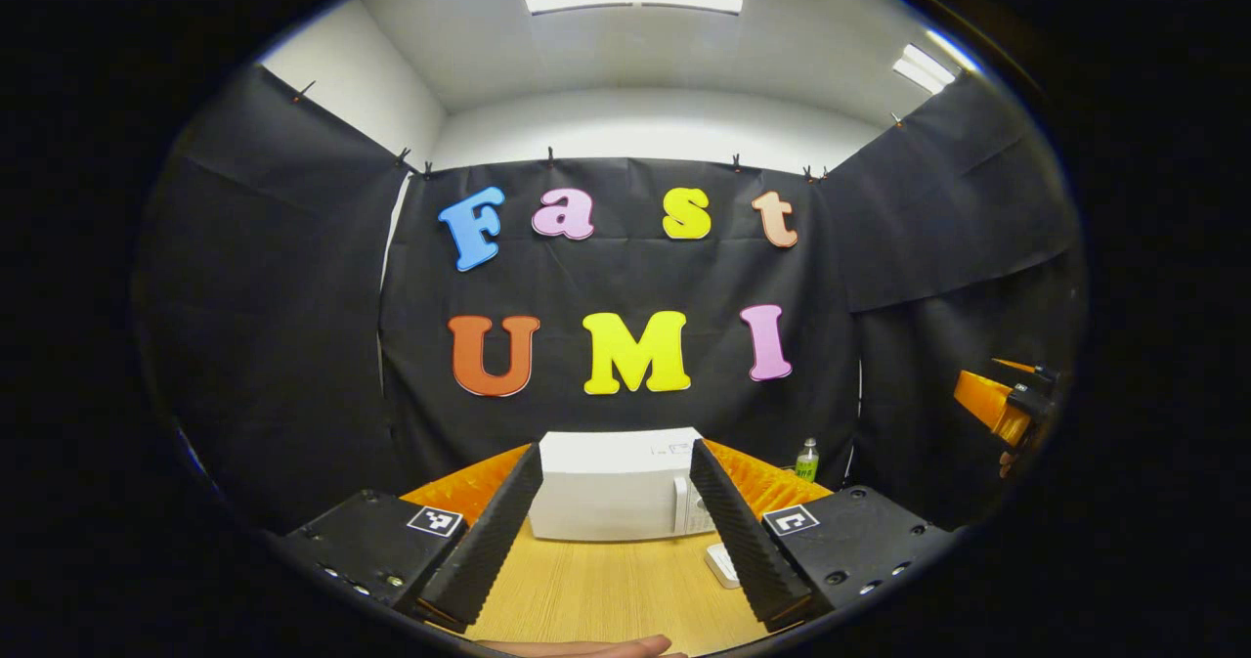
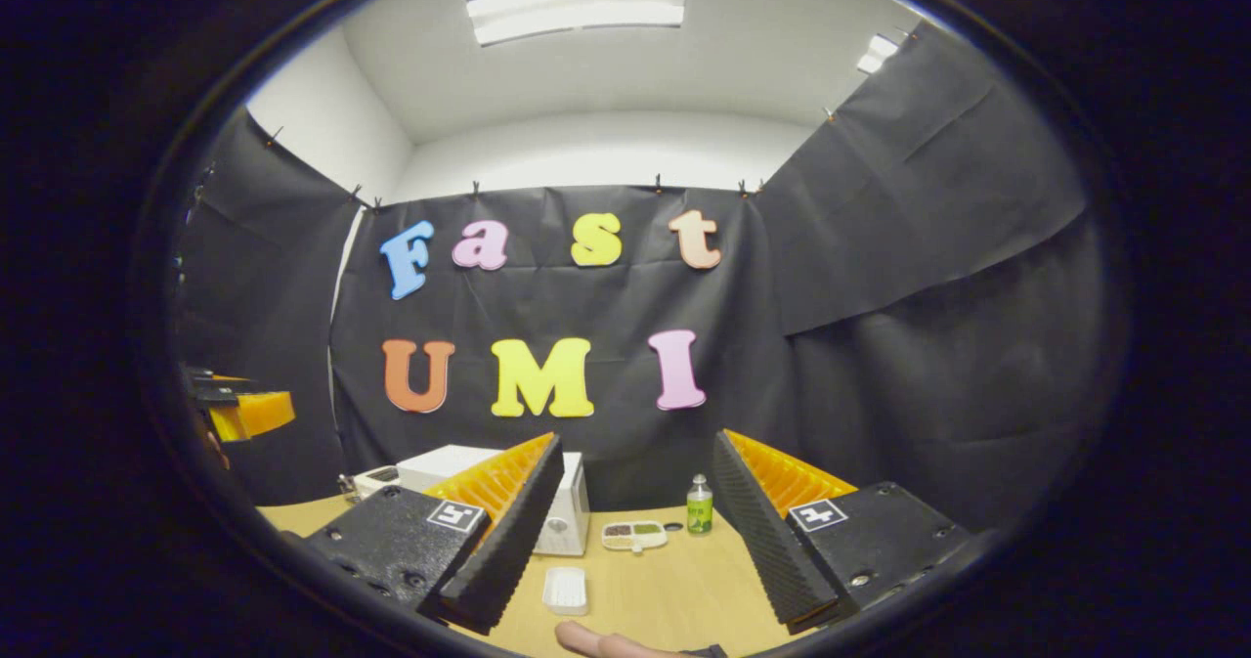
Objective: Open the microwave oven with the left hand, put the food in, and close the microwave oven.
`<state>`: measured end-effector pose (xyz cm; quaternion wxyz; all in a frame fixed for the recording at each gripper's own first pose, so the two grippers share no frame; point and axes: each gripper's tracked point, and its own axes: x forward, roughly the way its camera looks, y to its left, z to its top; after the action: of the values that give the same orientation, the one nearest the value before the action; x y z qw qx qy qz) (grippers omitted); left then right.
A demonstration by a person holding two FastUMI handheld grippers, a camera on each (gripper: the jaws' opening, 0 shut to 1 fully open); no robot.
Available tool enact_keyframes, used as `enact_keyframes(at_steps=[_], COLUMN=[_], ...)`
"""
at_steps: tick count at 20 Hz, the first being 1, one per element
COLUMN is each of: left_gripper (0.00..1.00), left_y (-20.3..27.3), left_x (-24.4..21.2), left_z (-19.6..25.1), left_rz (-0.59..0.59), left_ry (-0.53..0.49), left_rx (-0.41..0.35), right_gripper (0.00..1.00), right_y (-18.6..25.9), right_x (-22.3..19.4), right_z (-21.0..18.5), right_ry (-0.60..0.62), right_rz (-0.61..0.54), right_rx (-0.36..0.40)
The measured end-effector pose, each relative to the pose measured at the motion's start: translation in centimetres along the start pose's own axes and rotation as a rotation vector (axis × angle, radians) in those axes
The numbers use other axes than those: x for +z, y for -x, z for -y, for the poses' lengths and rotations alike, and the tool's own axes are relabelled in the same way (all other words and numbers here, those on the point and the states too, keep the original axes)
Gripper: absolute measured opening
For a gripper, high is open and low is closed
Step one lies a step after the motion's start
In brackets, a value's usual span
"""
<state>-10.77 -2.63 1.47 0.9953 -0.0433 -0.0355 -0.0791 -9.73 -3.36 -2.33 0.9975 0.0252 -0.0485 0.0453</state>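
Both grippers hang in the air above the wooden table (image 1: 606, 590), and nothing is in their grasp. In the left gripper view, the left gripper (image 1: 616, 531) has its fingers spread wide, and the white microwave oven (image 1: 616, 487) sits framed right between them at the far side of the table, door shut, control panel on its right end. A small white container (image 1: 723, 565) lies on the table just in front of the oven's right corner, partly behind the right finger. A green bottle (image 1: 806, 460) stands upright to the right of the oven, near the wall.

Off at the right edge of that view, the right gripper (image 1: 1007, 406) floats high, well apart from the oven.

The right gripper view shows its own fingers spread wide too, empty. Between them lie the white container (image 2: 565, 590), a divided tray of food (image 2: 633, 535) farther back, and the green bottle (image 2: 699, 506) just beside the tray. The microwave oven (image 2: 567, 502) peeks out behind the left finger. The left gripper (image 2: 239, 412) shows at the left edge.
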Motion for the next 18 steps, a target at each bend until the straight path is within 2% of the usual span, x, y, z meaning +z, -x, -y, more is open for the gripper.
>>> enact_keyframes(at_steps=[3, 5, 6, 7, 8, 10, 11, 12, 13, 17, 18], left_gripper=[0.95, 0.95, 0.95, 0.95, 0.95, 0.95, 0.86, 0.86, 0.86, 0.86, 0.86], left_y=[0.4, 0.3, 0.3, 0.2, 0.1, -0.1, -0.2, -0.3, -0.3, -0.4, -0.4], left_x=[0.0, 0.0, 0.0, -0.1, -0.3, -0.6, -0.7, -0.9, -0.9, -0.8, -0.8], left_z=[0.4, 0.7, 0.9, 1.1, 1.2, 0.9, 0.7, 0.7, 0.7, 0.2, 0.4], left_rz=[0.001, 0.002, 0.004, 0.001, -0.005, -0.018, -0.021, -0.025, -0.027, -0.022, -0.023], left_ry=[-0.017, -0.02, -0.015, -0.01, -0.007, -0.009, -0.008, -0.003, 0.004, 0.013, 0.015], left_rx=[-0.007, -0.015, -0.022, -0.029, -0.032, -0.023, -0.017, -0.015, -0.014, 0.0, -0.005], right_gripper=[0.98, 0.98, 0.91, 0.91, 0.98, 0.98, 0.98, 0.91, 0.98, 0.98, 0.91], right_y=[-0.4, -0.4, -0.4, -0.4, -0.2, 0.1, 0.2, 0.2, 0.3, 0.3, 0.5], right_x=[-1.3, -0.9, -0.7, -0.5, -0.4, -0.3, -0.1, -0.2, -0.1, 0.1, 0.1], right_z=[-0.8, 0.0, 0.4, 0.8, 0.9, 1.0, 0.9, 0.9, 0.9, 1.0, 1.0], right_ry=[-0.017, -0.018, -0.011, -0.004, 0.002, 0.008, 0.009, 0.008, 0.006, -0.002, -0.003], right_rz=[-0.053, -0.044, -0.034, -0.027, -0.02, -0.015, -0.01, -0.009, -0.006, 0.005, 0.005], right_rx=[0.025, 0.008, -0.008, -0.023, -0.034, -0.04, -0.035, -0.03, -0.029, -0.03, -0.028])
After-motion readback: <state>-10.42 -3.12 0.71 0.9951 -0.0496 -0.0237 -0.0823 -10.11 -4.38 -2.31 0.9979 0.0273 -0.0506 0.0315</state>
